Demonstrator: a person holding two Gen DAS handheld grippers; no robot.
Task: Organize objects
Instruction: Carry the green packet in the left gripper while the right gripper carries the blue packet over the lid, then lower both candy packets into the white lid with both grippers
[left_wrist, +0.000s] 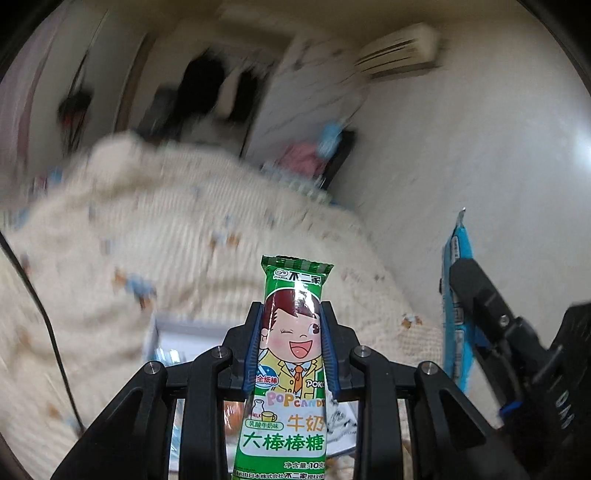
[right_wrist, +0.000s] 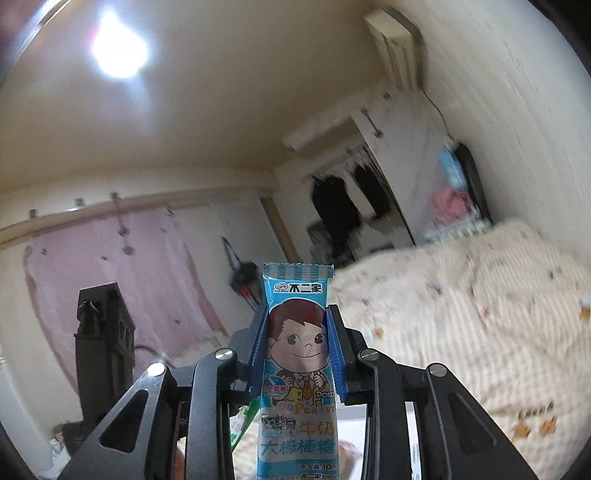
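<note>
My left gripper (left_wrist: 291, 325) is shut on a green lollipop packet (left_wrist: 290, 369) with a cartoon child's face, held upright between the blue pads. My right gripper (right_wrist: 297, 328) is shut on a blue lollipop packet (right_wrist: 297, 354) of the same brand, also upright. In the left wrist view the right gripper (left_wrist: 480, 295) appears at the right edge with the blue packet (left_wrist: 456, 295) seen edge-on. In the right wrist view the left gripper's black body (right_wrist: 103, 339) stands at the left, and a green packet corner (right_wrist: 243, 417) shows below the fingers.
A bed with a cream patterned quilt (left_wrist: 166, 240) fills the room's middle. A wardrobe with dark clothes (right_wrist: 347, 206), a pink curtain (right_wrist: 122, 266) and a wall air conditioner (left_wrist: 399, 50) lie beyond. A white tray or box (left_wrist: 173, 339) sits under the left gripper.
</note>
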